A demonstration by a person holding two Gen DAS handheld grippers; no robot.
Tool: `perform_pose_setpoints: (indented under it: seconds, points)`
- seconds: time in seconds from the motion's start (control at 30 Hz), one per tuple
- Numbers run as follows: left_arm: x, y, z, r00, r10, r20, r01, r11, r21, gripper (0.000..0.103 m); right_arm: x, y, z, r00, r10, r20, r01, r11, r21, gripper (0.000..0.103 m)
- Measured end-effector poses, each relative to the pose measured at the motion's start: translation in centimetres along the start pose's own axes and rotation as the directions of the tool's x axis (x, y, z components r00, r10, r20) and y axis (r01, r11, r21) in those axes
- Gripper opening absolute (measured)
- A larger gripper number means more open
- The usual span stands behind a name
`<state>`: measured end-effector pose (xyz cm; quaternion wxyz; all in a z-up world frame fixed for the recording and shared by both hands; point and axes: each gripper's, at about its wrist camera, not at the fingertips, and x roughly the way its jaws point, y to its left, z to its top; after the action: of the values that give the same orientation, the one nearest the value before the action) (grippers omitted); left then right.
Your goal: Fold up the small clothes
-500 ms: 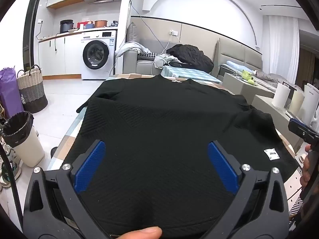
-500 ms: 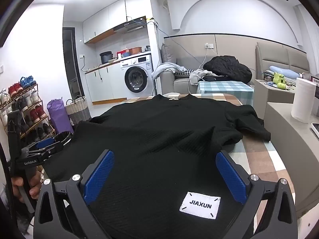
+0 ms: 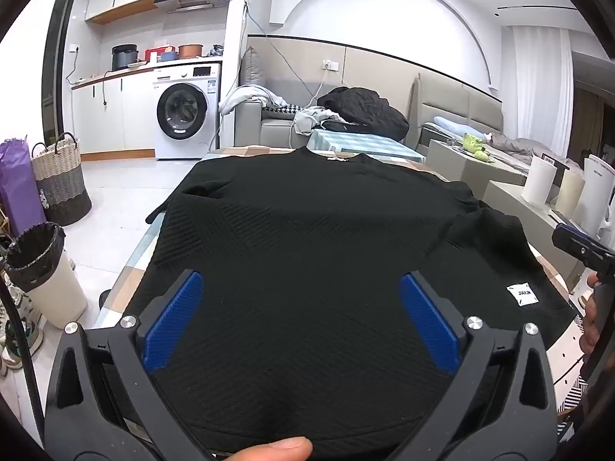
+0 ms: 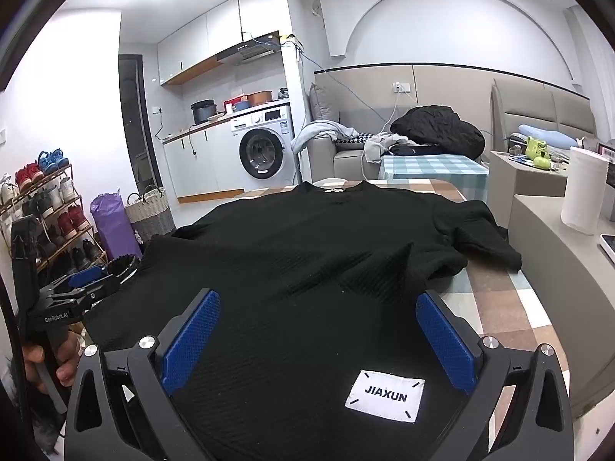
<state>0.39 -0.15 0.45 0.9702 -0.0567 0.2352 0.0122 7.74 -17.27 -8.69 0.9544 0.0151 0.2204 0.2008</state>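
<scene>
A black ribbed short-sleeved top lies spread flat on the checked table, collar at the far end. A white JIAXUN label sits near its hem at the right. My left gripper hovers open over the hem's left part, blue pads wide apart with only cloth below. My right gripper stands open over the hem near the label. The right sleeve lies rumpled on the table. Each gripper shows at the edge of the other's view, with a hand on its handle.
A waste bin, a woven basket and a purple bag stand on the floor at the left. A shoe rack lines the left wall. Grey cabinets with paper rolls flank the table's right side. A sofa with clothes is behind.
</scene>
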Motion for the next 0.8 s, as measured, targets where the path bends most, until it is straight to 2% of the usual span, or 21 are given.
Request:
perform_pose_setpoints:
  seconds: [0.8]
  points:
    - [-0.56,-0.38,-0.44,1.0,-0.001,0.009,0.0,1.0,0.016,0.102,-0.47,0.61,0.38,1.0,-0.018,0.005,0.018,1.0,0.011,0.103]
